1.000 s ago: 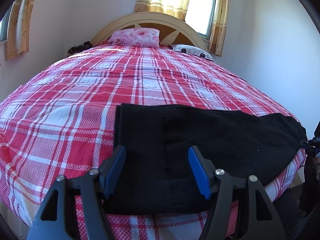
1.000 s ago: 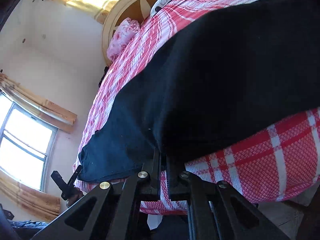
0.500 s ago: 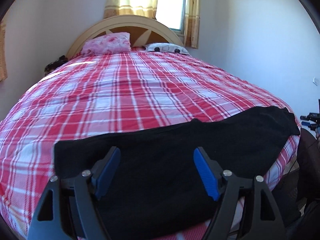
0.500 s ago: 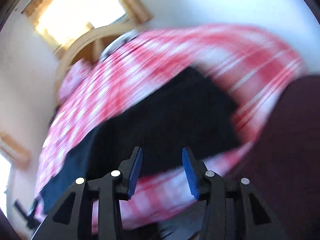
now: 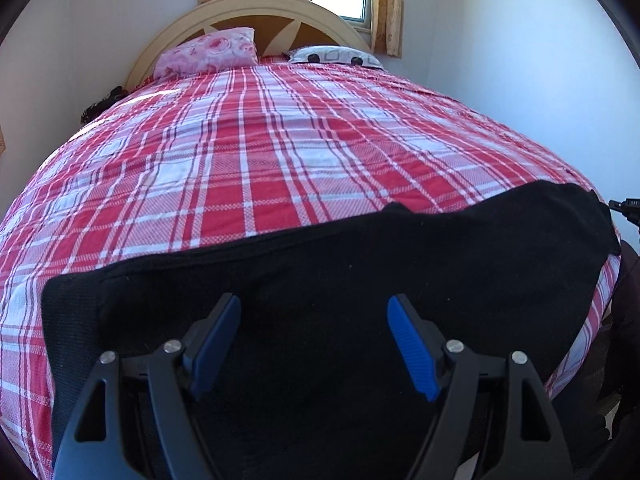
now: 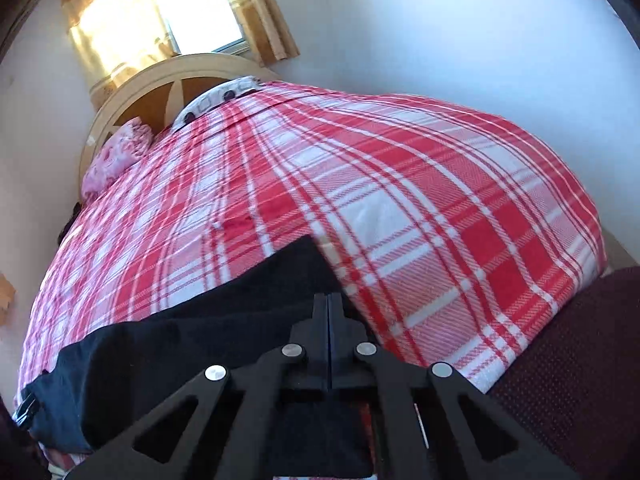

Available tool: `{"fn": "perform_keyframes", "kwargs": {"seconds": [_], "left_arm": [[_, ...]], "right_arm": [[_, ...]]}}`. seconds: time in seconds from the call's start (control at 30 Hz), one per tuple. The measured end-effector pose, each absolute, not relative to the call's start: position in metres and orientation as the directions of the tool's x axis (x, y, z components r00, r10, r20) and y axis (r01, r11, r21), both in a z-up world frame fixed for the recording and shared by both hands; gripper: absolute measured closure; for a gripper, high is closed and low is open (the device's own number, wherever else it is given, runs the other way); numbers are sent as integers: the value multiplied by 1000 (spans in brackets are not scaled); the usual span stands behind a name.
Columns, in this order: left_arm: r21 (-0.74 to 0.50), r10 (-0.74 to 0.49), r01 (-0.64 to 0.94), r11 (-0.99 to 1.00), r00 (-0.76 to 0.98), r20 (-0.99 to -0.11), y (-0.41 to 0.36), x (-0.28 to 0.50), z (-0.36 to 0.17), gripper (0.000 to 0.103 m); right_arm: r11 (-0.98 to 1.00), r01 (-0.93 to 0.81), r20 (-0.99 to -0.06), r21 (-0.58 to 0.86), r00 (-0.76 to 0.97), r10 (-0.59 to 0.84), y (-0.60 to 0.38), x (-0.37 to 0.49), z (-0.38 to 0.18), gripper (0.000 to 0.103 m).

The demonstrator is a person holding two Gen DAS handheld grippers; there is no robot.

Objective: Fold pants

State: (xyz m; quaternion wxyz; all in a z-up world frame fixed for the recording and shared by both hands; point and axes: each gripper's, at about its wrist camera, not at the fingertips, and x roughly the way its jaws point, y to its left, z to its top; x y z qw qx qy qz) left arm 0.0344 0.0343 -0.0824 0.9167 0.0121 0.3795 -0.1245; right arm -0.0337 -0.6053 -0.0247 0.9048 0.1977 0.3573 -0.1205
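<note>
My left gripper (image 5: 314,344) now sits further along the black pants (image 5: 360,280) than a second ago, its blue pads spread wider, and more of the cloth stretches off to the right across the checked bedspread (image 5: 260,152). My right gripper (image 6: 328,316), which let go of the hem and swung open half a second back, is clamped tight again with nothing visible between the pads. It now looks down over the pants' end (image 6: 200,344) from higher up.

Pants (image 5: 360,280) lie across bed's (image 5: 280,152) near edge, two pillows (image 5: 208,50) at headboard (image 5: 256,10) behind.
</note>
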Motion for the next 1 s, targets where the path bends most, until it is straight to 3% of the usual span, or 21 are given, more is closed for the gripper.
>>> {"fn": "perform_keyframes", "kwargs": {"seconds": [0.2,0.23,0.27,0.33,0.53,0.6,0.67,0.7,0.87,1.0], "left_arm": [[-83,-224,233,969,686,-693,37,32,-83,24],[-87,-226,232,969,687,-691,37,31,-84,24],[-90,-228,230,969,689,-688,38,31,-84,24],[-87,-225,230,969,690,-688,37,31,-84,24],[-93,-227,226,970,689,-688,37,31,-83,24],[-93,-225,224,970,690,-688,38,31,-83,24],[-91,-224,225,970,691,-688,38,30,-83,24],[-90,-224,226,970,690,-688,38,30,-84,24],[-86,-223,228,970,690,-689,38,30,-84,24],[-82,-222,229,970,692,-687,38,30,-85,24]], "right_arm": [[910,359,-712,207,693,-111,-602,-39,-21,102],[906,371,-711,205,693,-123,-606,-41,-22,96],[904,368,-719,219,687,-106,-608,-41,-24,70],[899,365,-715,243,694,-89,-610,-43,-26,41],[918,322,-722,231,690,-60,-601,-32,-27,45],[919,345,-757,193,648,-84,-602,-23,-35,63],[920,343,-763,189,641,-82,-604,-19,-39,95],[920,343,-755,190,650,-86,-605,-19,-37,98],[920,349,-687,177,713,-138,-607,-22,-6,101],[922,367,-684,126,705,-188,-611,-9,3,101]]}}
